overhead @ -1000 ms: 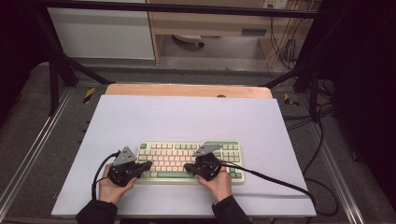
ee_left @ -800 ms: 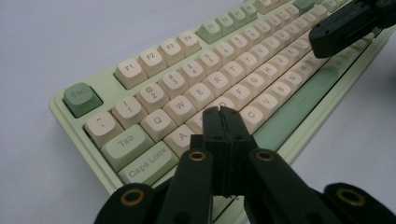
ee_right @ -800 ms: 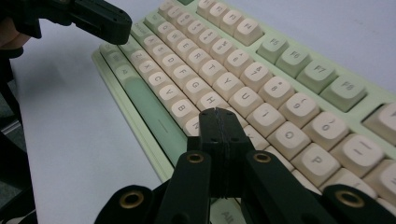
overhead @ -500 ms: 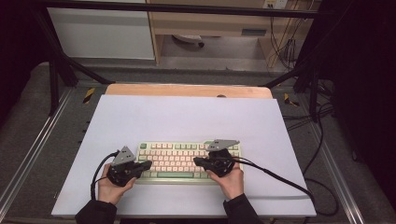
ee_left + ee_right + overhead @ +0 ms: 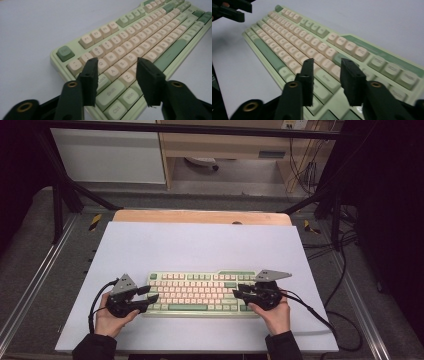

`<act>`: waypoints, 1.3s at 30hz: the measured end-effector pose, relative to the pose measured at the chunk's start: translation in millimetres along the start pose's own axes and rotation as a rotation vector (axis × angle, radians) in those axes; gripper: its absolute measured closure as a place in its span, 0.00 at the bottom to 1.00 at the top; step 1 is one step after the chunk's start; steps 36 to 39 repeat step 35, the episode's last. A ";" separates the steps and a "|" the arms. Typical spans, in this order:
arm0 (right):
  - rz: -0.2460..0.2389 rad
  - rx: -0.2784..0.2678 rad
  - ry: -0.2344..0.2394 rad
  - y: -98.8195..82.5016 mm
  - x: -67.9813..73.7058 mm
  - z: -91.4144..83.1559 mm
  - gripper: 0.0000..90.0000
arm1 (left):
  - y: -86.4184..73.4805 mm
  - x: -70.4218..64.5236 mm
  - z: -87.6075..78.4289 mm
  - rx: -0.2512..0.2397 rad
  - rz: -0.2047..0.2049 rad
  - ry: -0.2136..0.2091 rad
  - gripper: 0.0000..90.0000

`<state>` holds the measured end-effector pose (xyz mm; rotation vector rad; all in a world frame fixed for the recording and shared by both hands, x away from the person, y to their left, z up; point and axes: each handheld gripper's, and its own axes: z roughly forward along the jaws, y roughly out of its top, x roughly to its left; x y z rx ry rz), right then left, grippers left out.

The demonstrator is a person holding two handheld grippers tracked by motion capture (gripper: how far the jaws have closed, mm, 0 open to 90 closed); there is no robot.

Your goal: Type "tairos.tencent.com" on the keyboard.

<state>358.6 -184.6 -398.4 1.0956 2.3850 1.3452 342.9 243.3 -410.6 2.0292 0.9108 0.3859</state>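
Note:
A green and cream keyboard (image 5: 200, 292) lies flat on the near half of the white table top (image 5: 200, 245). My left gripper (image 5: 151, 295) hovers at its left end and points right. In the left gripper view the keyboard (image 5: 140, 37) stretches away, and the left gripper (image 5: 117, 62) stands open over the A and Z keys. Its jaws have just been opening, with nothing gripped. My right gripper (image 5: 236, 293) is at the keyboard's right end and points left. The right gripper (image 5: 327, 62) is also open, just opened, above the keys (image 5: 294, 42) near Enter.
A wooden strip (image 5: 200, 216) borders the table's far edge. Cables (image 5: 320, 315) trail off the right side from the right gripper. Metal frame rails (image 5: 30, 285) run along both sides. The left gripper (image 5: 229, 10) shows far off in the right gripper view.
The right hand has slid right along the keyboard from its middle to its right end. Both grippers' jaws have spread apart. The left hand has stayed put.

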 end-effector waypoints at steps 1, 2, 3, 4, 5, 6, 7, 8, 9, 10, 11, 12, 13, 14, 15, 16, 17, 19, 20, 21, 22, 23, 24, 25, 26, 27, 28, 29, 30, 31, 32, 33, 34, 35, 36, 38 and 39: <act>0.008 -0.007 -0.012 -3.5 -3.9 -4.4 0.64 | -1.7 2.1 -1.0 0.004 -0.003 0.004 0.51; 0.010 -0.010 -0.018 -6.2 -7.2 -7.9 0.61 | -3.5 3.9 -1.8 0.007 -0.004 0.011 0.49; 0.014 -0.015 -0.026 -9.0 -10.5 -11.1 0.55 | -5.3 5.7 -2.6 0.013 -0.004 0.015 0.46; 0.025 -0.023 -0.034 -11.8 -13.7 -14.3 0.49 | -6.6 7.2 -3.2 0.017 0.000 0.017 0.43; 0.035 -0.030 -0.036 -14.0 -15.9 -16.5 0.45 | -8.6 8.8 -4.0 0.023 0.000 0.020 0.40; 0.043 -0.040 -0.041 -16.6 -18.7 -19.3 0.42 | -11.1 10.6 -4.8 0.027 -0.004 0.019 0.39; 0.052 -0.047 -0.048 -20.0 -21.7 -22.6 0.38 | -12.6 11.7 -5.4 0.028 -0.005 0.018 0.37; 0.050 -0.053 -0.054 -21.9 -24.0 -24.0 0.33 | -14.9 13.0 -6.1 0.030 -0.012 0.016 0.35; 0.064 -0.050 -0.056 -24.9 -26.9 -26.5 0.30 | -16.6 14.2 -6.8 0.032 -0.013 0.017 0.33; 0.062 -0.047 -0.056 -27.5 -29.3 -28.3 0.27 | -17.9 15.5 -7.4 0.031 -0.014 0.017 0.33; 0.055 -0.052 -0.063 -30.4 -31.3 -29.5 0.24 | -19.3 16.4 -8.0 0.030 -0.019 0.016 0.31; 0.054 -0.043 -0.071 -33.2 -32.9 -31.1 0.22 | -20.5 17.4 -8.5 0.031 -0.022 0.015 0.30; 0.055 -0.037 -0.077 -35.9 -34.4 -32.3 0.20 | -21.8 18.1 -8.7 0.030 -0.027 0.015 0.28; 0.047 -0.034 -0.081 -38.8 -36.2 -33.5 0.17 | -23.1 18.8 -9.0 0.029 -0.027 0.016 0.26; 0.050 -0.032 -0.081 -41.6 -37.9 -34.1 0.16 | -24.4 19.2 -9.3 0.029 -0.026 0.016 0.24; 0.058 -0.023 -0.075 -44.2 -39.2 -35.1 0.15 | -25.8 19.3 -9.4 0.031 -0.026 0.015 0.22; 0.055 -0.022 -0.072 -46.8 -40.7 -35.8 0.12 | -27.0 19.7 -9.6 0.034 -0.023 0.010 0.20; 0.064 -0.022 -0.068 -52.2 -43.6 -37.3 0.10 | -29.9 19.9 -10.2 0.038 -0.020 0.003 0.17; 0.064 -0.019 -0.060 -55.1 -45.3 -37.9 0.08 | -31.4 20.1 -10.5 0.038 -0.019 0.003 0.16; 0.069 -0.018 -0.060 -57.9 -46.5 -37.9 0.08 | -32.9 20.4 -10.9 0.038 -0.021 0.000 0.15; 0.073 -0.009 -0.060 -60.6 -47.9 -38.0 0.08 | -34.2 21.0 -11.7 0.039 -0.019 -0.001 0.14; 0.075 0.001 -0.056 -62.7 -49.2 -38.1 0.07 | -35.4 21.4 -12.4 0.035 -0.019 0.000 0.13; 0.077 0.005 -0.056 -64.6 -50.0 -38.3 0.07 | -36.4 22.0 -12.9 0.034 -0.022 -0.002 0.13; 0.079 0.010 -0.060 -66.2 -50.5 -38.5 0.06 | -37.2 22.3 -13.1 0.032 -0.023 -0.003 0.12; 0.077 0.013 -0.058 -67.8 -51.0 -38.6 0.06 | -37.9 22.6 -13.2 0.032 -0.023 -0.003 0.11; 0.079 0.012 -0.058 -69.3 -50.7 -38.5 0.06 | -38.5 22.7 -12.9 0.035 -0.023 -0.003 0.10; 0.077 0.011 -0.059 -70.7 -50.5 -38.5 0.05 | -39.0 22.8 -12.5 0.041 -0.021 -0.001 0.10; 0.073 0.011 -0.059 -72.2 -50.4 -38.1 0.05 | -39.5 22.6 -12.2 0.040 -0.019 0.001 0.10; 0.074 0.019 -0.059 -72.8 -50.0 -38.0 0.04 | -39.9 22.4 -12.0 0.041 -0.019 -0.002 0.10; 0.070 0.022 -0.067 -73.5 -49.8 -38.1 0.05 | -40.0 22.1 -12.0 0.042 -0.015 -0.004 0.10; 0.067 0.017 -0.070 -74.2 -49.9 -37.8 0.04 | -40.1 21.7 -12.0 0.040 -0.013 -0.004 0.09; 0.073 0.018 -0.066 -74.4 -50.0 -38.0 0.04 | -40.1 21.5 -11.9 0.042 -0.012 -0.006 0.09; 0.077 0.018 -0.065 -74.4 -50.2 -38.2 0.04 | -40.1 21.4 -11.9 0.041 -0.011 -0.007 0.09; 0.074 0.017 -0.064 -74.6 -50.5 -38.2 0.04 | -40.2 21.6 -11.9 0.042 -0.010 -0.007 0.09; 0.074 0.017 -0.064 -74.6 -50.5 -38.2 0.04 | -40.2 21.6 -11.9 0.042 -0.010 -0.007 0.09; 0.074 0.017 -0.064 -74.6 -50.5 -38.2 0.04 | -40.2 21.6 -11.9 0.042 -0.010 -0.007 0.09; 0.074 0.017 -0.064 -74.6 -50.5 -38.2 0.04 | -40.2 21.6 -11.9 0.042 -0.010 -0.007 0.09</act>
